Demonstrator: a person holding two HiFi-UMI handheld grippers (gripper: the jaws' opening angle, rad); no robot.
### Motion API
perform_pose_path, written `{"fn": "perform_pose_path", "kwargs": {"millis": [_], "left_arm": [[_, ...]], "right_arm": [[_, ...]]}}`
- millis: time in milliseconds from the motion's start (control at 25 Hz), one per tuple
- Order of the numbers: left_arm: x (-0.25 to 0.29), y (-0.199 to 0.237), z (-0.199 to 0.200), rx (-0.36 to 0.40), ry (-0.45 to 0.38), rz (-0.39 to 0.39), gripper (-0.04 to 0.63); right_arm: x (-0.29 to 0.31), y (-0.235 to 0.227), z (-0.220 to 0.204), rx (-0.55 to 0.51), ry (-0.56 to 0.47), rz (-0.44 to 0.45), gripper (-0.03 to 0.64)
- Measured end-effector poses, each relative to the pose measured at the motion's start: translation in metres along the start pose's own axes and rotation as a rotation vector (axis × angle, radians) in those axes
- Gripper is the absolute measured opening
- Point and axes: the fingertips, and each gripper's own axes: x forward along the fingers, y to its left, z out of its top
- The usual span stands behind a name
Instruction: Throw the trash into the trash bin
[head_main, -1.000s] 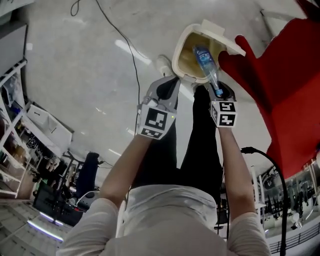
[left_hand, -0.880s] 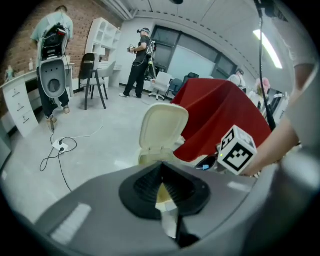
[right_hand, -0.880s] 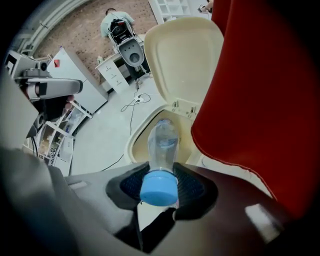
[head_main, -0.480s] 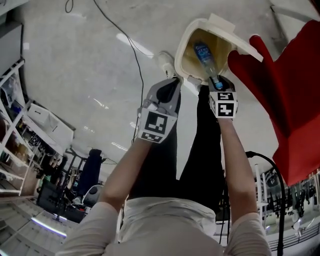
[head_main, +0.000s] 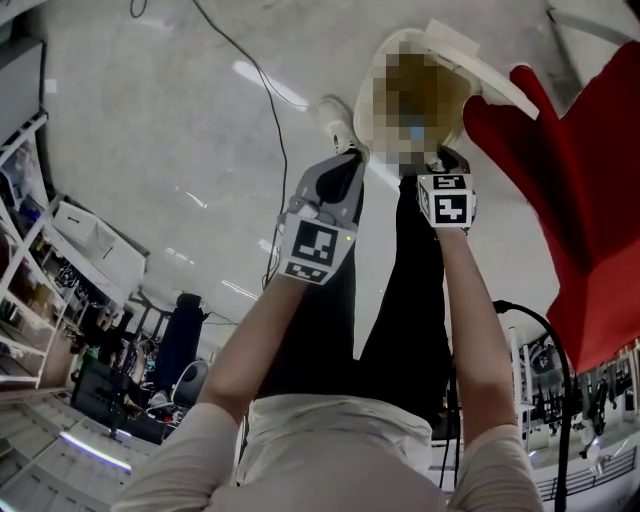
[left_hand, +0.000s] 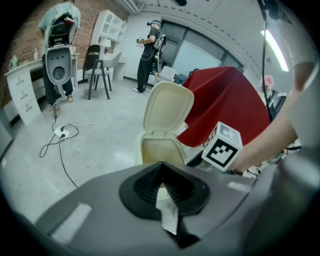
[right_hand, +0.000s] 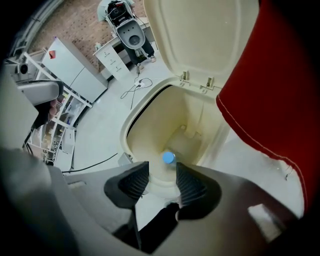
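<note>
A cream trash bin (head_main: 452, 47) stands on the floor with its lid (left_hand: 167, 104) flipped up. My right gripper (right_hand: 162, 171) hangs over the bin's mouth (right_hand: 134, 120), pointing steeply down. Its jaws have just been opening, and nothing sits between the pads. A clear bottle with a blue cap (right_hand: 169, 158) lies just beyond the fingertips inside the bin, cap towards the camera. My left gripper (left_hand: 162, 189) is shut on a scrap of white paper (left_hand: 168, 212), short of the bin (left_hand: 156, 144) and to its left in the head view (head_main: 335, 172).
A red cloth (head_main: 575, 170) drapes over something right beside the bin (right_hand: 280, 75). A black cable (head_main: 262, 88) crosses the floor, and a power strip (left_hand: 61, 132) lies further off. People (left_hand: 150, 47), a chair (left_hand: 98, 65) and shelving stand at the back.
Both grippers have sunk toward the bin. The bottle that the right gripper held by its neck is out of the jaws and inside the bin.
</note>
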Motion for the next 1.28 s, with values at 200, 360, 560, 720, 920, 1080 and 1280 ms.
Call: {"fn": "perform_pose_path", "kwargs": {"millis": [200, 360, 560, 720, 920, 1080, 1280], "left_arm": [[-0.002, -0.007, -0.004, -0.006, 0.004, 0.003, 0.005], [-0.008, -0.011, -0.002, -0.005, 0.005, 0.008, 0.005], [-0.03, -0.022, 0.023, 0.003, -0.012, 0.02, 0.005], [-0.049, -0.031, 0.049, 0.012, -0.024, 0.024, 0.005], [-0.072, -0.051, 0.07, -0.004, -0.017, 0.004, 0.005], [-0.091, -0.07, 0.083, -0.013, -0.018, -0.018, 0.005], [-0.121, -0.089, 0.103, -0.004, -0.015, -0.03, 0.004]], "right_arm": [[-0.006, 0.002, -0.002, -0.003, -0.006, 0.012, 0.173], [-0.019, 0.006, -0.005, -0.014, -0.013, 0.018, 0.173], [-0.062, 0.009, -0.005, -0.029, -0.033, 0.018, 0.173], [-0.109, 0.01, 0.009, -0.03, -0.081, 0.013, 0.17], [-0.174, 0.022, 0.039, -0.012, -0.202, 0.031, 0.069], [-0.216, 0.033, 0.052, -0.026, -0.273, 0.03, 0.026], [-0.261, 0.04, 0.053, 0.003, -0.327, 0.031, 0.023]]}}
